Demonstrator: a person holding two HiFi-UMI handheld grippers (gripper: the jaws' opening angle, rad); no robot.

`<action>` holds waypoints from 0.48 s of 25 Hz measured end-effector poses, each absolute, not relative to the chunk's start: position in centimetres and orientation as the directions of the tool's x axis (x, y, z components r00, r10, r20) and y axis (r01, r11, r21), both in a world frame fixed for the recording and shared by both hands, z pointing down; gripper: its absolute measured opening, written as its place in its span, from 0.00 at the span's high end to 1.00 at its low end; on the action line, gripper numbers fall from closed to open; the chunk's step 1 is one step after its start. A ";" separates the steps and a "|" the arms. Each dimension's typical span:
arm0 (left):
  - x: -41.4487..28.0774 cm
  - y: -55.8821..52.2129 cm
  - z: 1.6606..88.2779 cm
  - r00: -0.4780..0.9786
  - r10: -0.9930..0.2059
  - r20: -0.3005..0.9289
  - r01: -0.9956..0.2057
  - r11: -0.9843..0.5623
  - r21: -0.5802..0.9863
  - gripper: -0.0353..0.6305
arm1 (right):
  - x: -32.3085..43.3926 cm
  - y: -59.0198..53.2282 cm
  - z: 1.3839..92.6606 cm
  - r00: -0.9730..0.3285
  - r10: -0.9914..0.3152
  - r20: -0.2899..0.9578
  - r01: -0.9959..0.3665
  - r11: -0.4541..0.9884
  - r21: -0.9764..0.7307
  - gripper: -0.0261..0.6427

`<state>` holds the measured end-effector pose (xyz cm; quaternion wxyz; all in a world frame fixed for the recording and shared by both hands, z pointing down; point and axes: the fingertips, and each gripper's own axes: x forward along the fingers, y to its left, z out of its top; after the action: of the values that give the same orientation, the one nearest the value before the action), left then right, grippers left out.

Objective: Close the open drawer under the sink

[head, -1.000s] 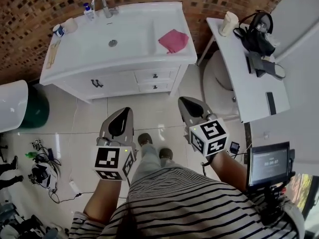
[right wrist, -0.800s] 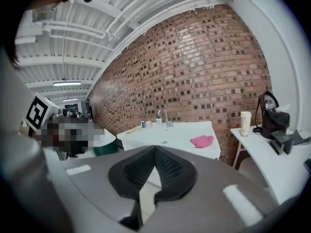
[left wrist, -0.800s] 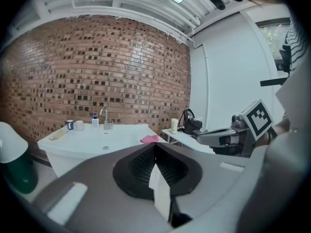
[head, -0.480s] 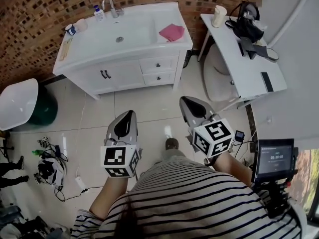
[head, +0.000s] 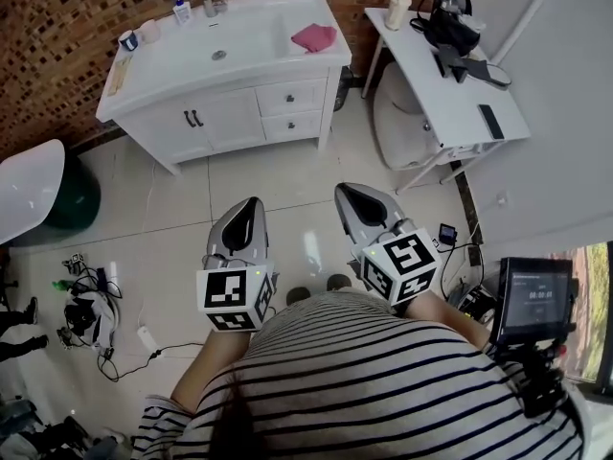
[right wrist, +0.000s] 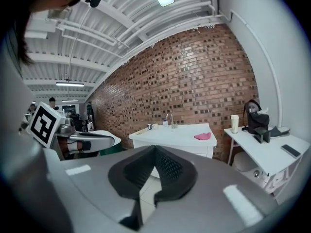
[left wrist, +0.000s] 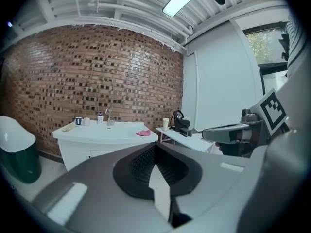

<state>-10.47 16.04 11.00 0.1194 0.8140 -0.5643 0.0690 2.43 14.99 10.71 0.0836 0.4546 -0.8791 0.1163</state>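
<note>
The white sink cabinet stands against the brick wall, far ahead of both grippers. Its two small drawers, upper and lower, sit flush with the front beside the double doors. A pink cloth lies on the counter. My left gripper and right gripper hang side by side over the floor tiles, both shut and holding nothing. The cabinet also shows small beyond the jaws in the left gripper view and the right gripper view.
A white side table at the right carries a cup, a black bag and a phone. A green bin with a white lid stands left. Cables lie on the floor; a monitor is at my right.
The cabinet has receded toward the top of the head view as I have backed away. Both grippers stay shut in front of my body.
</note>
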 end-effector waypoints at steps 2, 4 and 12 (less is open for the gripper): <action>-9.6 16.2 10.6 0.345 -0.908 0.238 -0.938 -0.328 0.110 0.92 | 2.9 14.9 10.4 -0.586 -0.772 0.248 -0.809 0.575 -0.123 0.96; -8.7 16.0 10.3 0.335 -0.911 0.242 -0.942 -0.315 0.117 0.92 | 3.6 14.8 10.1 -0.597 -0.763 0.248 -0.801 0.586 -0.122 0.96; -5.6 15.7 10.7 0.344 -0.903 0.255 -0.939 -0.332 0.090 0.92 | 4.7 14.4 10.3 -0.641 -0.730 0.238 -0.763 0.640 -0.092 0.96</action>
<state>-5.59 15.65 10.74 0.1108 0.8123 -0.5670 0.0798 4.73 14.44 10.29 0.0895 0.4140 -0.9012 0.0924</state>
